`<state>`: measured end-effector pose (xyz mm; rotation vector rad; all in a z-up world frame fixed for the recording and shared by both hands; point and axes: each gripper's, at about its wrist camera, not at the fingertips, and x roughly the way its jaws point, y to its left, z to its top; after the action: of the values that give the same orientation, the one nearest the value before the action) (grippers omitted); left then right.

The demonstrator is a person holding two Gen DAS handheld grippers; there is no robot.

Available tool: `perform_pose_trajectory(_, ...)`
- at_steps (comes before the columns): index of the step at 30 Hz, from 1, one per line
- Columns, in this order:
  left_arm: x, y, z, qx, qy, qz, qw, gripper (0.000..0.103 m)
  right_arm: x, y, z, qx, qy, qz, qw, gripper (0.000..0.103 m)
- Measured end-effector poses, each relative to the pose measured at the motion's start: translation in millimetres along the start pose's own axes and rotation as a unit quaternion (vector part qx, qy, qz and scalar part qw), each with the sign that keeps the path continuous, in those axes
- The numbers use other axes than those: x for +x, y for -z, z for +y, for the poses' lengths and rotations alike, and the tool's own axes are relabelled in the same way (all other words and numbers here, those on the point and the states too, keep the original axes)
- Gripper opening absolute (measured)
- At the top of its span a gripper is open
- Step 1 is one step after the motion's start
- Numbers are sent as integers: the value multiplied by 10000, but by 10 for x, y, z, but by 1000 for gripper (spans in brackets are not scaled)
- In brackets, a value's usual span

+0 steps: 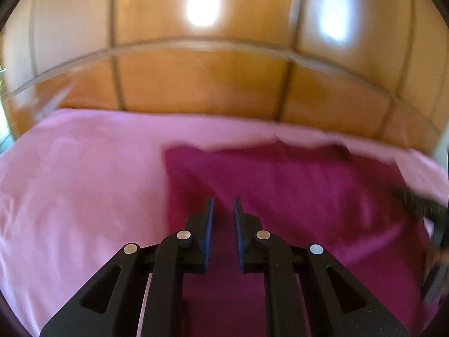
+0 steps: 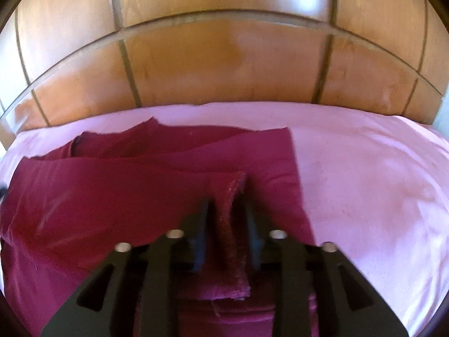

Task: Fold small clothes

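Magenta garment (image 2: 140, 196) spread on pink sheet (image 2: 364, 182), lower left and centre of right-wrist frame; wooden headboard (image 2: 224, 64) across top. Right gripper (image 2: 224, 213) clamped on a raised hem. Left gripper (image 1: 223, 213) over the cloth's left edge, jaws parted, nothing between. Best carried low and straight, corners matched before release, left side pinned to prevent dragging.

Plain magenta garment (image 2: 140, 185) on a pale pink sheet (image 2: 364, 174); orange-brown, seemingly tiled floor (image 2: 224, 64).
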<state>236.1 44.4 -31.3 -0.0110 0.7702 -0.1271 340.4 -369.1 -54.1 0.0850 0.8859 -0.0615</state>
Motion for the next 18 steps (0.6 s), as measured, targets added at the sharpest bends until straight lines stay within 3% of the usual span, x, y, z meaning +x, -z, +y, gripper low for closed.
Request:
perform_pose_trajectory(2, 65, 109, -69, 95, -27, 133, 9999, 11, -197, -5, 13, 43, 24, -280, 9996, 47)
perform_pose_trajectory(4, 143, 156, -67, 34, -92, 220, 9997, 14, -384, 22, 89, -31, -260, -449, 9986, 48)
perform_pose_trajectory(8, 227, 140, -71, -72, -203, 268, 9994, 14, -475, 150, 336, -496, -764, -354, 9952, 53)
perform_pose_trajectory(12, 275, 173, -55, -41, -431, 353, 9984, 15, -216, 309, 405, -614, -636, -1, 9961, 55)
perform_pose_trajectory(18, 281, 186, -44, -172, -526, 318, 9980, 15, -145, 281, 364, -465, -706, -73, 9964, 56)
